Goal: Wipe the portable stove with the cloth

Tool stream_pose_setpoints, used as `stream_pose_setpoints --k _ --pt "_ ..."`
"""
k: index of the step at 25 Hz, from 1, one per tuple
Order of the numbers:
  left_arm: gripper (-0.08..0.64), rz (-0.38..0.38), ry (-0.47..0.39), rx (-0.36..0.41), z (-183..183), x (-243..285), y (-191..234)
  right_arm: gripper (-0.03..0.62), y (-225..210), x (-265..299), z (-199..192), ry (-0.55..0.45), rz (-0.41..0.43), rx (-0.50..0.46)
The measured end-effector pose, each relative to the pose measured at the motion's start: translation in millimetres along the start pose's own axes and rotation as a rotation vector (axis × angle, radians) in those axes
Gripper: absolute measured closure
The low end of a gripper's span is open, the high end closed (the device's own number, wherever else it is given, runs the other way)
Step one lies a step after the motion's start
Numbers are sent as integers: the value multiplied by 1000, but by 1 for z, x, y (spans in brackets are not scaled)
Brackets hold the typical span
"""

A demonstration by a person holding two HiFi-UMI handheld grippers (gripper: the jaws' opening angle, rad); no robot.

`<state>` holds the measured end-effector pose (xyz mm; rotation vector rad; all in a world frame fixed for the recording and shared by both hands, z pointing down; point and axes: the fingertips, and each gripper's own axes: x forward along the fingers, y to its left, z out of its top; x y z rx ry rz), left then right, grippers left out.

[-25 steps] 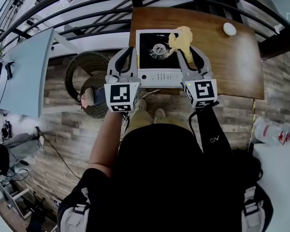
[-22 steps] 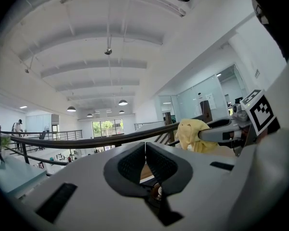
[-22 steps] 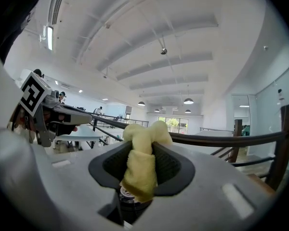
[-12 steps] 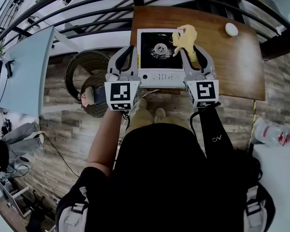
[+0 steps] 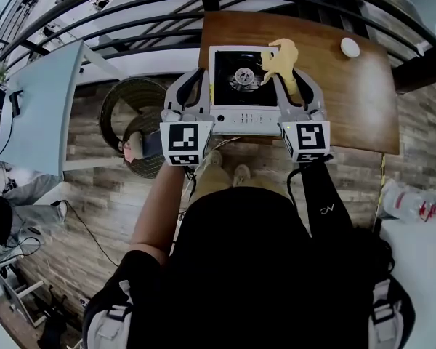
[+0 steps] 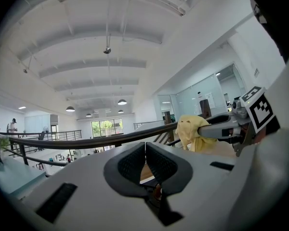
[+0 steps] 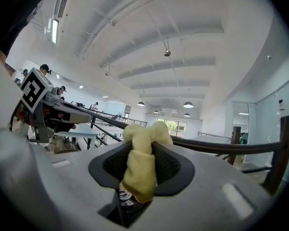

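The white portable stove (image 5: 245,115) with a black top and a round burner (image 5: 244,76) stands at the near edge of the wooden table (image 5: 349,100). My right gripper (image 5: 285,70) is shut on the yellow cloth (image 5: 280,57), held over the stove's right side; the cloth (image 7: 140,165) bunches between the jaws. My left gripper (image 5: 198,86) hangs at the stove's left edge with its jaws closed on nothing (image 6: 145,160). The cloth (image 6: 192,134) and the right gripper also show in the left gripper view.
A small white round object (image 5: 349,46) lies on the table's far right. A black metal railing (image 5: 152,6) runs behind the table. A woven round stool (image 5: 131,122) stands on the wood floor to the left of the stove.
The cloth in my right gripper has shifted slightly right and away over the stove. The left gripper has barely moved.
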<state>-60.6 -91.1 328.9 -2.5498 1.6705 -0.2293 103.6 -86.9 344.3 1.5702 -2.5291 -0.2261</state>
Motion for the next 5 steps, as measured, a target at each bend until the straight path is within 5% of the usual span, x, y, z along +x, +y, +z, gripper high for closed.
stream_pose_setpoints --k 5 --pt "548 -4 1 5 -1 2 0 468 1 2 2 -14 3 -2"
